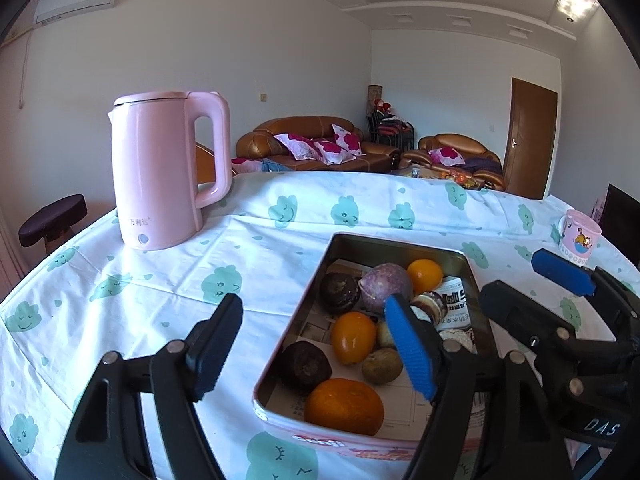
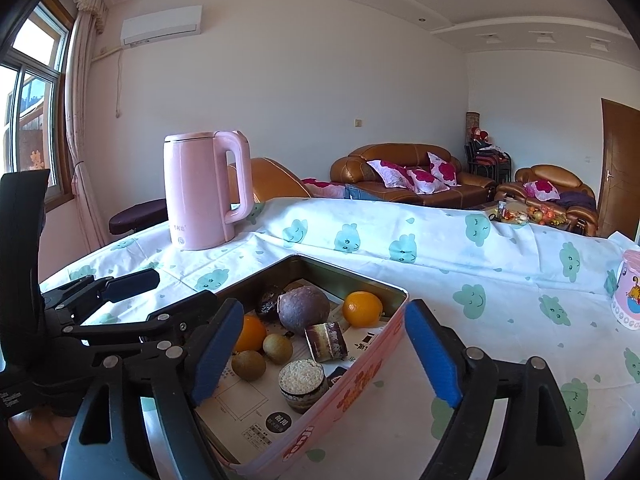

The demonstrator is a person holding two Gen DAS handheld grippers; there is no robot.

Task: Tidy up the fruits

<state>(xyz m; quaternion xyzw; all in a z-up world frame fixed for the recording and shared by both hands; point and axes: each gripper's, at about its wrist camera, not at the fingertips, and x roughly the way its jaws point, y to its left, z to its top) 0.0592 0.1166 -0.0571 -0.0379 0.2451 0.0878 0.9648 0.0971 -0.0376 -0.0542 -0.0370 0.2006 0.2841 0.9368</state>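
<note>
A metal tin [image 1: 400,242] [image 2: 352,274] lined with paper sits on the cloud-print tablecloth. It holds three oranges [image 1: 344,406], a purple round fruit [image 1: 386,288] [image 2: 303,309], dark fruits [image 1: 305,364], small brown fruits [image 2: 277,347] and little round cakes [image 2: 301,384]. My left gripper [image 1: 314,346] is open and straddles the tin's left wall, with one blue pad above the fruit and nothing held. My right gripper [image 2: 325,354] is also open and straddles the tin's right wall near the cakes, empty. Each gripper shows in the other's view [image 1: 536,288] [image 2: 160,296].
A pink kettle [image 1: 160,176] [image 2: 200,192] stands at the table's far left. A pink mug [image 1: 578,240] [image 2: 628,296] stands at the right. Bare tablecloth [image 1: 140,280] lies between kettle and tin. Brown sofas [image 2: 400,176] lie beyond the table's far edge.
</note>
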